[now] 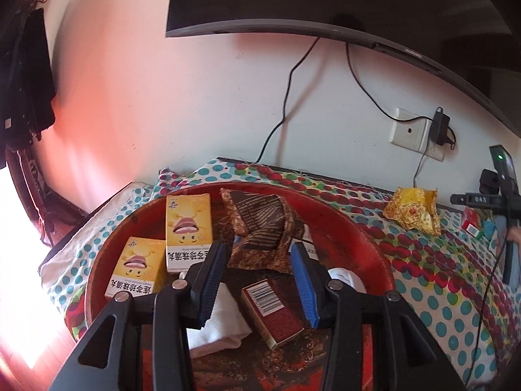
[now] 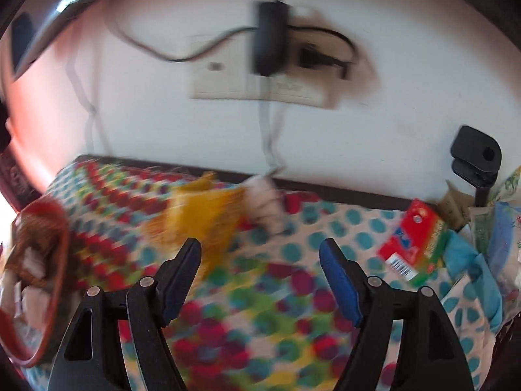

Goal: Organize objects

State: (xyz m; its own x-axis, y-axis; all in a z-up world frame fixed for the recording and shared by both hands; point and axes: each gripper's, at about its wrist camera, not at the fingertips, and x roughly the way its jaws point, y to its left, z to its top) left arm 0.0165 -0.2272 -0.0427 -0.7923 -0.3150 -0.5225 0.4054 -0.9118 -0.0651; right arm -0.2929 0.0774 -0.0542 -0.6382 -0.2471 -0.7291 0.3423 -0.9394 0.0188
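Note:
My left gripper (image 1: 259, 249) is open and empty, hovering over a round red tray (image 1: 358, 228). In the tray lie two yellow boxes (image 1: 188, 224), a brown patterned packet (image 1: 260, 224), a dark red box with a barcode (image 1: 272, 312) and white cloth (image 1: 221, 322). A yellow packet (image 1: 412, 210) lies on the dotted cloth to the right of the tray. My right gripper (image 2: 260, 244) is open and empty above the dotted cloth (image 2: 260, 309), with the yellow packet (image 2: 205, 224) just beyond its left finger. The right wrist view is blurred. A red and green packet (image 2: 412, 244) lies to the right.
The table stands against a white wall with a socket plate (image 1: 410, 128), a plugged adapter and hanging cables. A dark TV (image 1: 325, 0) hangs above. A black clamp stand (image 2: 478, 163) and blue cloth items (image 2: 478, 260) sit at the right. The tray rim (image 2: 49, 293) shows at the left.

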